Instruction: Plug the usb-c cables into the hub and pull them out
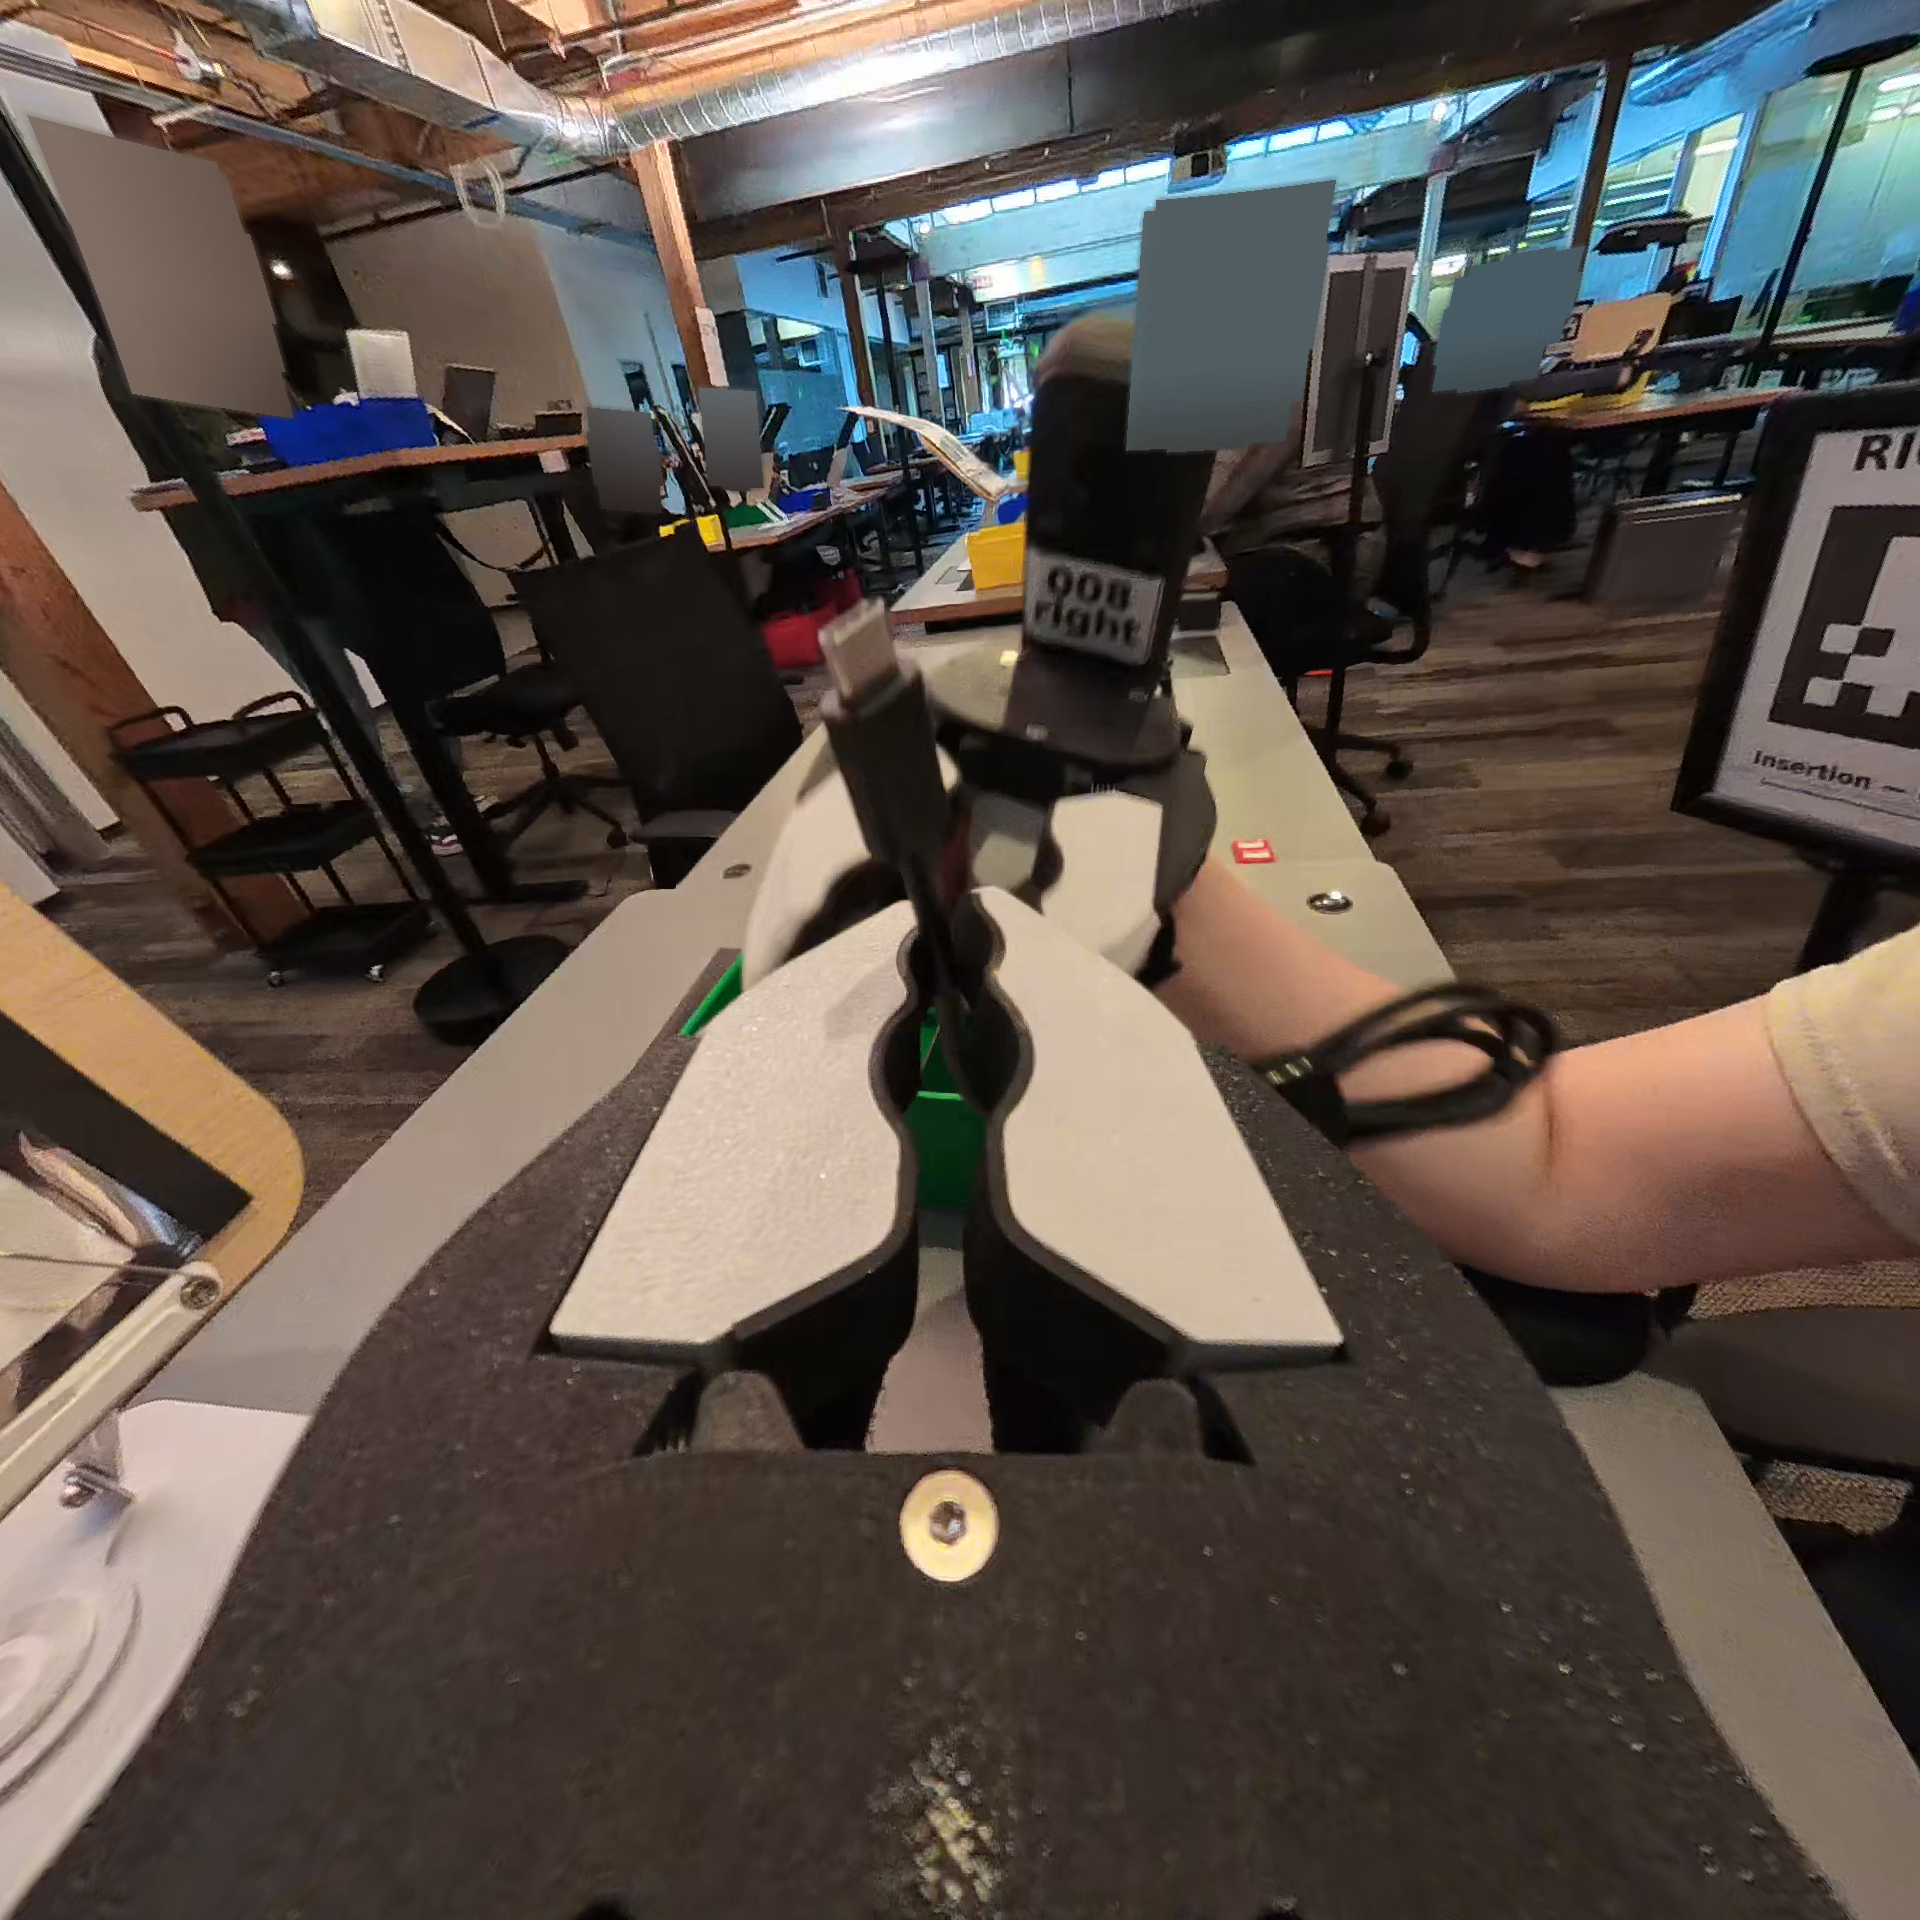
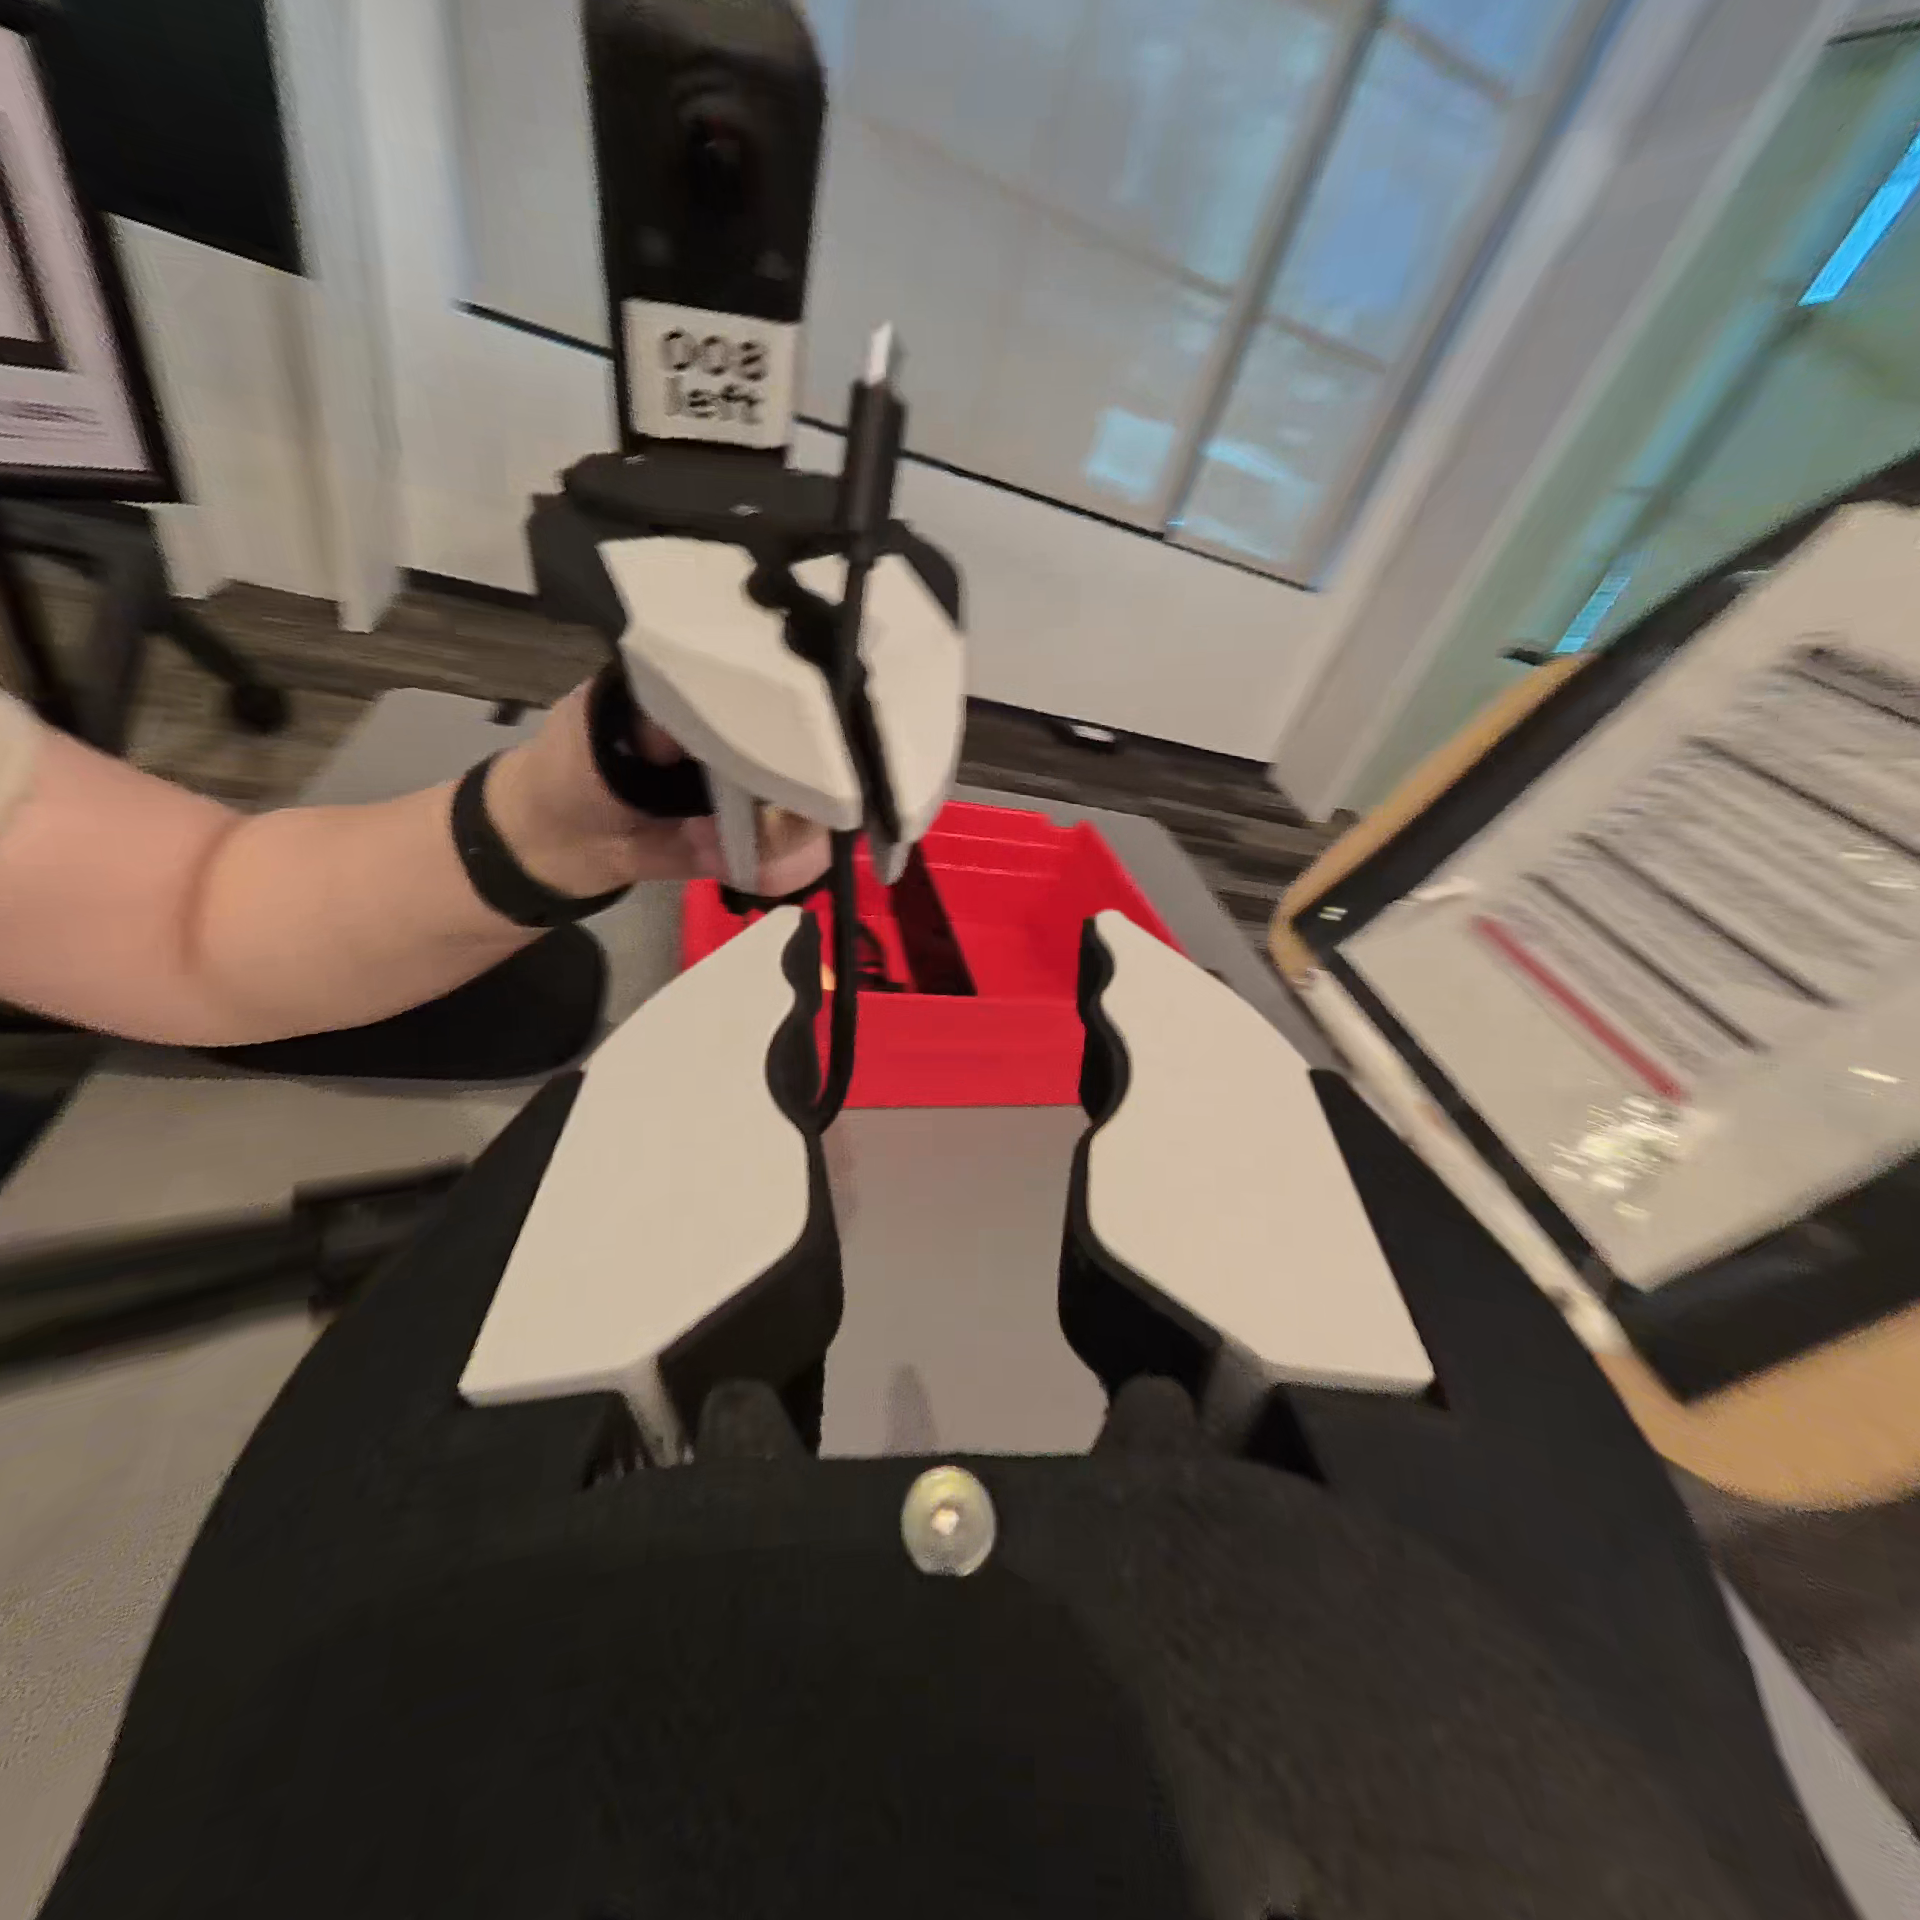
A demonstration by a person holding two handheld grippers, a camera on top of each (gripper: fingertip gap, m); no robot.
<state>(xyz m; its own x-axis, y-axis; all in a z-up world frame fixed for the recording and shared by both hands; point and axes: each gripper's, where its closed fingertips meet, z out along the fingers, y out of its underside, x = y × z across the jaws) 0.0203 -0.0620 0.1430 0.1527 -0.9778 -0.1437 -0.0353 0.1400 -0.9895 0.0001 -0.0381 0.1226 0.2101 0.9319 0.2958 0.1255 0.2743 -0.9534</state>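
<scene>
Cable [image 1: 883,758], black usb-c — pinched by its cord in the left claw [image 1: 951,987], plug tilted upward, well above the counter [image 1: 1351,935]; hub not seen. Risk: thin cord may slide or twist in that pinch, misaligning the plug. Right claw [image 2: 940,997] wide apart, empty, level, facing the left claw over a red bin [image 2: 987,1029].

A red bin [image 2: 966,1029] and a green bin [image 1: 940,1132] sit on the grey table [image 1: 582,997].

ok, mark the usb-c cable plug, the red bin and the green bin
usb-c cable plug [image 1: 868,665], left wrist view, on the metal tip and black shell.
red bin [image 2: 1003,1039], right wrist view, on its near wall.
green bin [image 1: 940,1138], left wrist view, between the fingers.
</scene>
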